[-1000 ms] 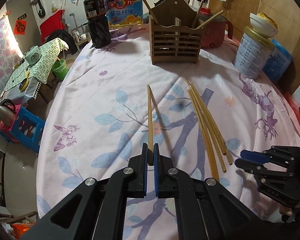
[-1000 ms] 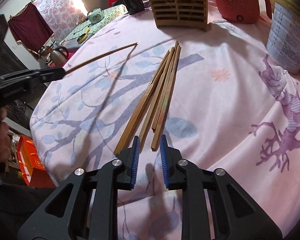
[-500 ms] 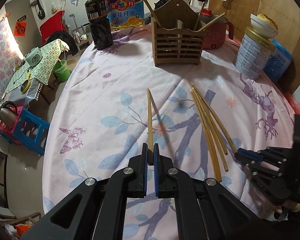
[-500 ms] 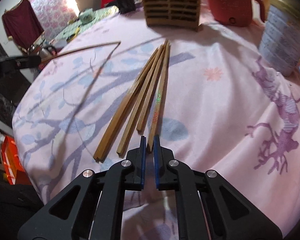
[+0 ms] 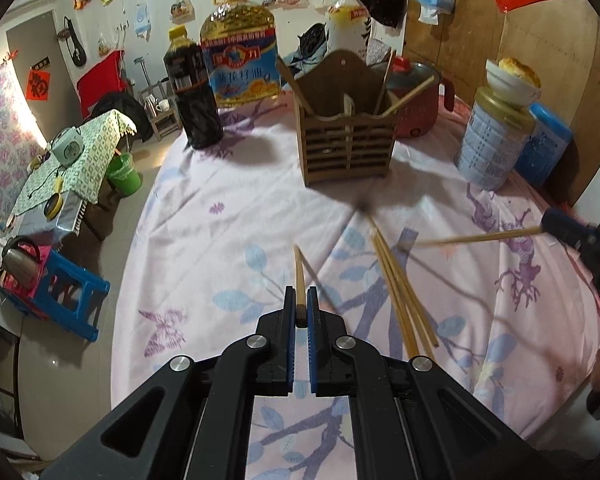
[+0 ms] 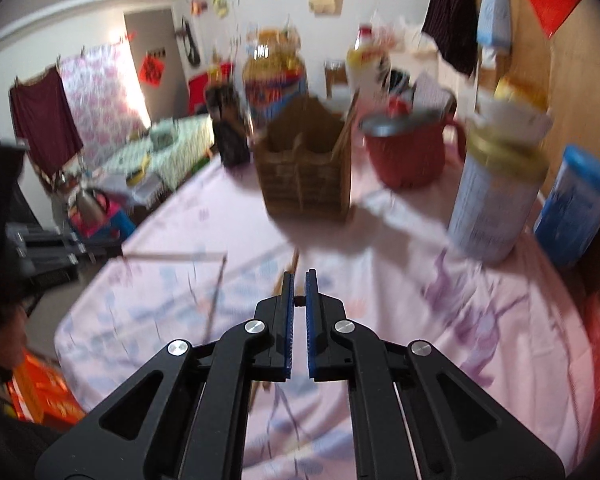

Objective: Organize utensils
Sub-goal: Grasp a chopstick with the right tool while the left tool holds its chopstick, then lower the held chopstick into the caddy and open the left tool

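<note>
Pink floral tablecloth is spread over the round table, beyond which a cluttered room with hung bags and a small side table is seen. Nearest the left wrist camera, the left gripper is closed on the butt of a single wooden chopstick, which is held clear of the cloth and pointed away. Just to its right, three loose chopsticks are left lying together on the cloth. Farther right, the right gripper is clamped on a second chopstick, lifted and nearly level; in the blurred right wrist view this chopstick is seen between the closed pads. Behind stands the slatted wooden utensil holder, some chopsticks already inside, flanked by a dark sauce bottle, an oil jug, a red pot and a tin can.
</note>
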Tool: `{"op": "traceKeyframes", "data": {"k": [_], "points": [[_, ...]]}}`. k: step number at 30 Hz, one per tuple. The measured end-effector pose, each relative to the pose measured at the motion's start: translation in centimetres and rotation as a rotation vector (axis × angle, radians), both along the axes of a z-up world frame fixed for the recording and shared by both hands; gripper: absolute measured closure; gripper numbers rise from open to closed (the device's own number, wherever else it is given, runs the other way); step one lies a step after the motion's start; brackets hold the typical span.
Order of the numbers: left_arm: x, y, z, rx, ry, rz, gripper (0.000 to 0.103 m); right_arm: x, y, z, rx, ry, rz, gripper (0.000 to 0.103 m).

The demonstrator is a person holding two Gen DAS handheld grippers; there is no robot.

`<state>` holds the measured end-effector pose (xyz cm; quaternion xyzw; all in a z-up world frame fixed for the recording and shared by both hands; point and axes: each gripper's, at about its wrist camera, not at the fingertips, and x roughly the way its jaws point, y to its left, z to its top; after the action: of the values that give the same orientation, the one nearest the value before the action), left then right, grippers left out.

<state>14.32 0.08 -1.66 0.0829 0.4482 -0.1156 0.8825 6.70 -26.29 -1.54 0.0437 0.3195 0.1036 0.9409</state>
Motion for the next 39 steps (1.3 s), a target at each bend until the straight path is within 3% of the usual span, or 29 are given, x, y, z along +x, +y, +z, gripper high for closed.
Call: {"op": "traceKeyframes", "data": {"k": [5, 14, 29, 39], "points": [[0.5, -0.2, 1.8, -0.012, -0.017, -0.013, 0.097, -0.2, -0.5, 2.8, 0.035, -0.056, -0.011, 0.097], [1.3, -0.5, 4.0, -0.032, -0.038, -0.034, 0.097, -1.2, -0.7, 4.7, 0.036, -0.102, -0.026, 0.097], [7.5, -1.3, 9.6, -0.105, -0.077, -0.099, 0.097, -2.7, -2.3, 5.0, 0.074, -0.102, -0.108, 0.097], [12.2, -4.4, 14.6, -0.125, -0.171, -0.155, 0.097, -4.3, -3.1, 4.8, 0.077, -0.092, -0.174, 0.097]]}}
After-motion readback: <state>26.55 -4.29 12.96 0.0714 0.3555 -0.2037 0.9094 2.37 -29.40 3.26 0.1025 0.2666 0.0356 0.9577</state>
